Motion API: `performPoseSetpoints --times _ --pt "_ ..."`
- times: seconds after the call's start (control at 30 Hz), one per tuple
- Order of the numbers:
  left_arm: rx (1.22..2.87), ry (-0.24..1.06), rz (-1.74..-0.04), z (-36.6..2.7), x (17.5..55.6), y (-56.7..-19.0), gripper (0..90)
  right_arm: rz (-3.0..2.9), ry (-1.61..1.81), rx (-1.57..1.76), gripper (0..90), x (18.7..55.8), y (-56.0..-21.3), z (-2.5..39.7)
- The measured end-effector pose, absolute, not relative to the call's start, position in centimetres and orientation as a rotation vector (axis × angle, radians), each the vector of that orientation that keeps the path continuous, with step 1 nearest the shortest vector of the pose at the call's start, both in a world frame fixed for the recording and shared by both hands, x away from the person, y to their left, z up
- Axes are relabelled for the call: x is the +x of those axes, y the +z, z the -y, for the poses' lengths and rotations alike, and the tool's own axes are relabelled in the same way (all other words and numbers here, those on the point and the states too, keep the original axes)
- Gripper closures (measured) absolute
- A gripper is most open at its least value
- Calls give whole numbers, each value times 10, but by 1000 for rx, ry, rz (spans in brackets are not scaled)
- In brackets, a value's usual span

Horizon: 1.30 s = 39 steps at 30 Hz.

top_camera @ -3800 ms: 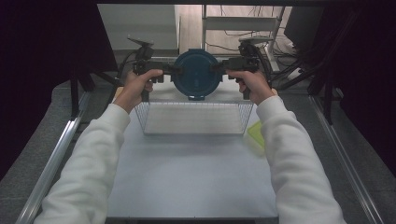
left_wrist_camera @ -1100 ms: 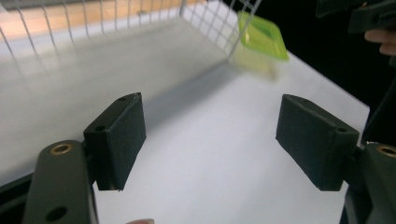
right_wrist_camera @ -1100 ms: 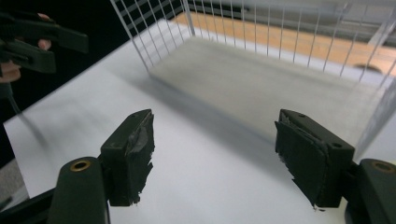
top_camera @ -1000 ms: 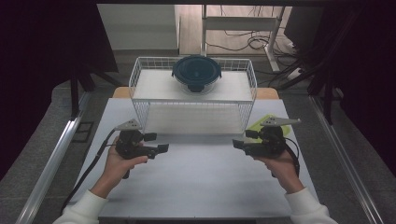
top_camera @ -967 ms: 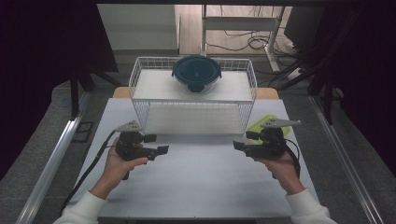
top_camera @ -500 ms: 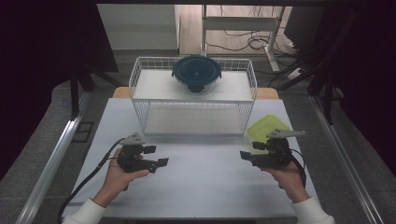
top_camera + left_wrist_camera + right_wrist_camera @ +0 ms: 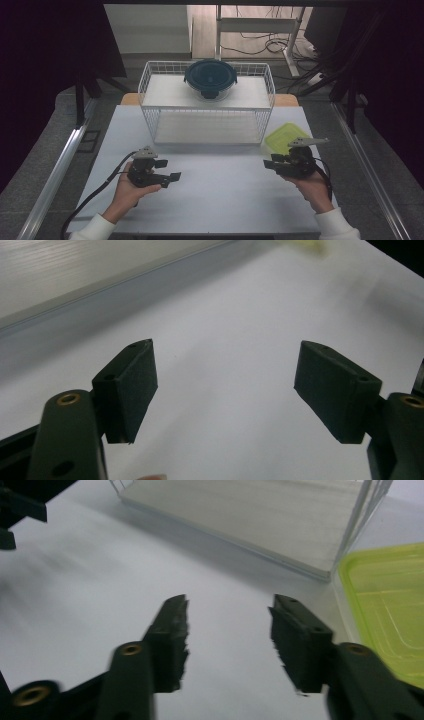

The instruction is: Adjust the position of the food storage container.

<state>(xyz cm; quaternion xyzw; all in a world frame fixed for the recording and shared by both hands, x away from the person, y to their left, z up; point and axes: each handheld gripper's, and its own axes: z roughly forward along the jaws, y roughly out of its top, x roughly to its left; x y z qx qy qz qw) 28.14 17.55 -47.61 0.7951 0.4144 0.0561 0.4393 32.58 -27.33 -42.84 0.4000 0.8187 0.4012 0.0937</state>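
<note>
Left claw [image 7: 172,176]: lower left of the high view, held in the person's left hand [image 7: 131,189] over the worktop [image 7: 220,200], pointing toward the frame's centre; jaws wide apart, nothing between them. In the left gripper view [image 7: 225,390] only bare white surface lies between the pads.
Right claw [image 7: 267,164]: lower right of the high view, held in the right hand [image 7: 312,186], pointing left toward the other claw, well apart from it; jaws parted, empty. In the right gripper view [image 7: 227,630] the gap looks medium-wide over the white surface.
Rack [image 7: 207,131]: white wire rack in the upper middle of the high view, at the worktop's far edge; its corner shows at the top of the right gripper view [image 7: 345,545].
Bowl [image 7: 210,78]: dark lidded bowl on top of the rack, centred toward its back.
Lid [image 7: 285,137]: yellow-green, flat on the worktop just right of the rack, near the right claw; right edge of the right gripper view [image 7: 390,610].
</note>
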Motion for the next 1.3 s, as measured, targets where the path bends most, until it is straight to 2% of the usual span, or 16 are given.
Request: performPoseSetpoints --times 0.07,0.1,0.17,0.2,0.23,0.33,0.57,0.77,1.3 --pt "1975 138 -1039 -176 282 -476 249 -2429 1168 1185 612 325 -429 275" --pt "1983 149 -1048 -176 281 -477 249 -2431 1133 1182 684 326 -429 280" --pt "1993 159 -1044 -175 279 -477 249 -2430 1097 1172 764 327 -427 284" --pt "1993 159 -1044 -175 279 -477 249 -2430 1097 1172 764 327 -427 284" --pt "2010 170 -1035 -174 277 -476 249 -2430 1069 1153 841 331 -424 289" --pt "2024 178 -1022 -175 274 -475 249 -2424 1035 1144 878 340 -420 295" --pt "2042 198 -1023 -178 271 -474 246 -2375 894 1201 886 399 -407 325" --pt "2031 189 -1048 -182 272 -475 248 -2363 830 1188 886 432 -414 338" --pt "2007 201 -1056 -184 271 -476 265 -2334 756 1311 885 487 -433 363"
